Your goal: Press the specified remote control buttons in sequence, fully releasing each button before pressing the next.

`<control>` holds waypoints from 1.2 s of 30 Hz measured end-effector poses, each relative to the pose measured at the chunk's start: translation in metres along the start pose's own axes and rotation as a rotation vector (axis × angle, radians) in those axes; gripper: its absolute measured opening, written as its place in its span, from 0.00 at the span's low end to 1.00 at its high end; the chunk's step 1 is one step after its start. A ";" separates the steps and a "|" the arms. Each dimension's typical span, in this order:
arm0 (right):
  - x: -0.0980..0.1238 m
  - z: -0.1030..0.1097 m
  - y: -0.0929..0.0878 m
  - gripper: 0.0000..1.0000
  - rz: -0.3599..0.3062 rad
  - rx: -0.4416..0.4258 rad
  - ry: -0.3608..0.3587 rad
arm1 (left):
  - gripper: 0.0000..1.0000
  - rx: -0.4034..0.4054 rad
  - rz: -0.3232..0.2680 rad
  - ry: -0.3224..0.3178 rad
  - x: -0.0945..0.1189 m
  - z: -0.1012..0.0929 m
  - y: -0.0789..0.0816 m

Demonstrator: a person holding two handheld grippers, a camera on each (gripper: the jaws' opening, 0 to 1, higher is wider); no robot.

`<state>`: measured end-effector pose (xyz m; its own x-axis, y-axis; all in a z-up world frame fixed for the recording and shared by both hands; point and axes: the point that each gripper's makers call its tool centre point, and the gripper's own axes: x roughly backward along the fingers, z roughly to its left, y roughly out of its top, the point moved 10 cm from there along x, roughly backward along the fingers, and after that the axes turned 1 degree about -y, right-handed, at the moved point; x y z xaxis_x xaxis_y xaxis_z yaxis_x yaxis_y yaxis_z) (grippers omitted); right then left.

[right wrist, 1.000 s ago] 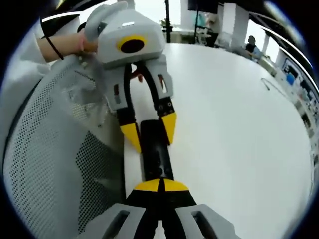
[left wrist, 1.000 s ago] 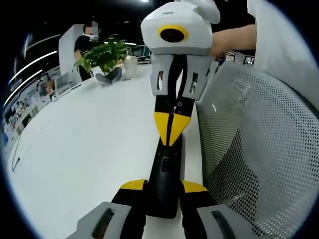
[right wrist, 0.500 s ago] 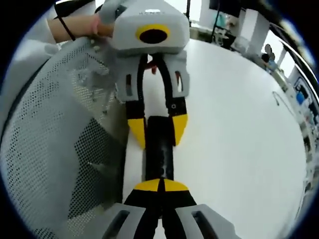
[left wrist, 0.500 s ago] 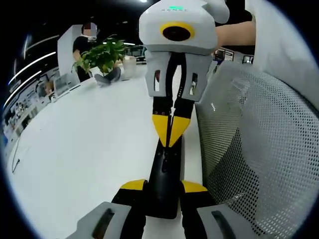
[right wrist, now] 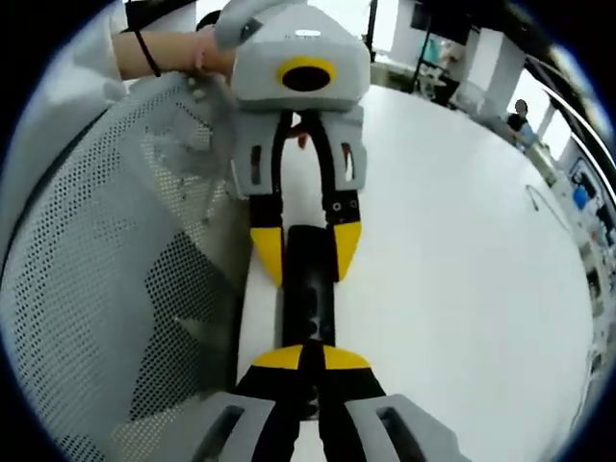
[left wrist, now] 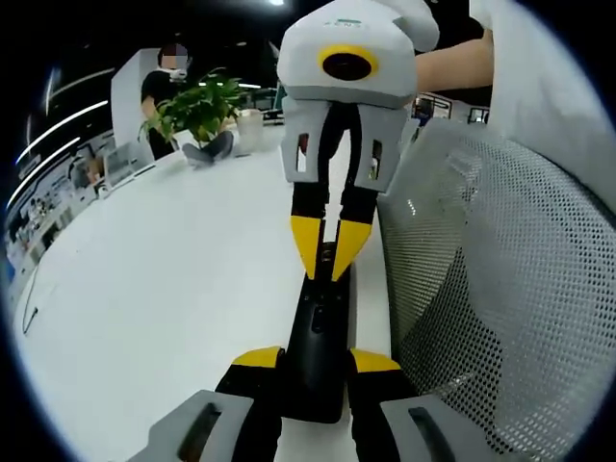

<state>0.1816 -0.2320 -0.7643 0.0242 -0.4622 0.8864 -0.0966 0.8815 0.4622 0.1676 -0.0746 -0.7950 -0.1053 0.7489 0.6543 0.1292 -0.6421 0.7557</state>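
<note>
right gripper [left wrist: 326, 262]: tips parted since a second ago — lifted off remote [left wrist: 318, 327], button released
left gripper [right wrist: 306, 252]: clamps remote's far end

No legible text, label, brand, number or sign appears in the left gripper view or the right gripper view. The black remote control [left wrist: 318, 332] carries no readable button markings at this resolution. The housings of the left gripper [right wrist: 306, 252] and the right gripper [left wrist: 329, 248] bear no readable lettering. Small coloured shapes at the far edge of the white table [right wrist: 462, 241] are too blurred to read.
</note>
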 end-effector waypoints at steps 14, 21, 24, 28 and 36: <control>-0.001 -0.003 0.006 0.04 0.064 0.028 0.041 | 0.25 -0.009 0.001 -0.005 0.001 0.000 0.000; -0.003 -0.005 0.010 0.04 0.101 0.019 0.056 | 0.25 -0.012 -0.004 -0.015 0.001 0.000 0.000; -0.004 -0.008 0.012 0.04 0.127 0.007 0.077 | 0.25 -0.013 -0.002 -0.015 0.001 0.000 0.000; -0.007 -0.005 0.017 0.04 0.186 0.040 0.069 | 0.25 -0.012 -0.003 -0.017 0.000 0.001 0.000; -0.001 -0.008 0.002 0.04 0.050 -0.047 0.074 | 0.25 -0.018 -0.004 -0.018 0.000 0.001 0.000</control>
<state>0.1895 -0.2294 -0.7638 0.0940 -0.4111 0.9067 -0.0527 0.9074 0.4169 0.1683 -0.0744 -0.7947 -0.0882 0.7540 0.6509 0.1106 -0.6420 0.7587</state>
